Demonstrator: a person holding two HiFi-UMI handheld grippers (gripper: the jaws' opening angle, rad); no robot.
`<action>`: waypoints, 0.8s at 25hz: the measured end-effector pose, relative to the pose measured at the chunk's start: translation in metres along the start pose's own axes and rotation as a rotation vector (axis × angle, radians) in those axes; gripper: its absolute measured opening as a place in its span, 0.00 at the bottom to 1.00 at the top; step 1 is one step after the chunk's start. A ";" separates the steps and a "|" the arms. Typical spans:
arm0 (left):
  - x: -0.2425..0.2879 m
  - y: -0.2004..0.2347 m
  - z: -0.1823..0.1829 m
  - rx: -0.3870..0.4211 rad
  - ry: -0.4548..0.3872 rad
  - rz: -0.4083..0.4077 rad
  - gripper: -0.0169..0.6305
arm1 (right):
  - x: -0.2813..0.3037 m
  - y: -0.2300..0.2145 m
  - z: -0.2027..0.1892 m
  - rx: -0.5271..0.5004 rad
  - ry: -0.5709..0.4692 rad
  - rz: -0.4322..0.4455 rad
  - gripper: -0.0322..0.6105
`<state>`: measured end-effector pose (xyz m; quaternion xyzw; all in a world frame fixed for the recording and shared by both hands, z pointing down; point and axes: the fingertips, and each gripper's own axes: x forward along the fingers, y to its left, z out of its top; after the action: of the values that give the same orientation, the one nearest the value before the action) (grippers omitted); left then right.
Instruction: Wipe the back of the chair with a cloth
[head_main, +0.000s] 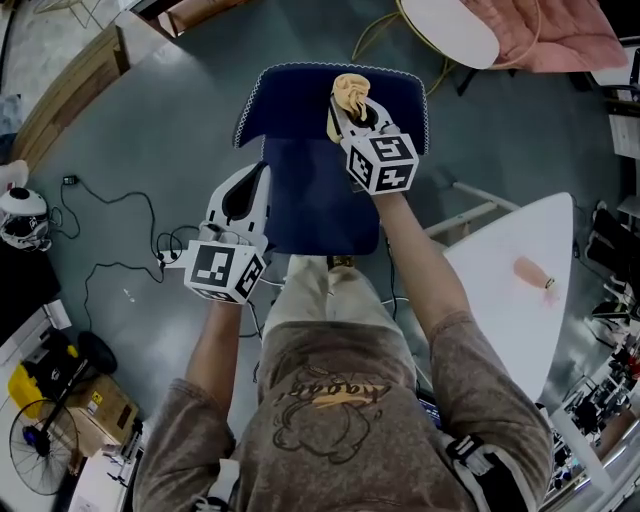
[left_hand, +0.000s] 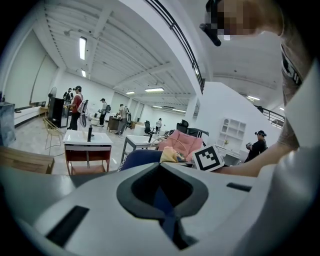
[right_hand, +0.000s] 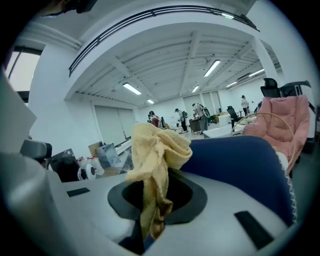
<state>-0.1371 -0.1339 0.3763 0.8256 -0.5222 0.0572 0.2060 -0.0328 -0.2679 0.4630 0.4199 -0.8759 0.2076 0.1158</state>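
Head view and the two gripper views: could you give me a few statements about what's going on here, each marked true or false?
1. The right gripper pinches a crumpled yellow cloth. True.
2. The padded chair is red. False: it is dark blue.
3. A white table stands at the person's right. True.
4. The left gripper holds a second cloth. False: its jaws are together with no cloth in them.

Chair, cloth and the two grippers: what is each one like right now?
chair: upright, nothing on its seat.
cloth: bunched up, pinched at the top of the chair's back.
right gripper: fingers shut on the cloth.
left gripper: fingers shut, holding nothing, beside the seat's left edge.
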 end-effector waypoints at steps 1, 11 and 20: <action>-0.001 0.002 -0.001 -0.001 0.002 0.003 0.04 | 0.005 0.008 -0.002 0.002 0.002 0.019 0.16; -0.021 0.033 -0.008 -0.011 0.012 0.051 0.04 | 0.059 0.092 -0.023 -0.054 0.053 0.170 0.16; -0.025 0.038 -0.014 -0.011 0.009 0.046 0.04 | 0.055 0.114 -0.030 -0.033 0.038 0.205 0.16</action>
<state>-0.1805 -0.1209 0.3921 0.8120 -0.5404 0.0628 0.2113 -0.1559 -0.2283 0.4798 0.3221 -0.9152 0.2116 0.1174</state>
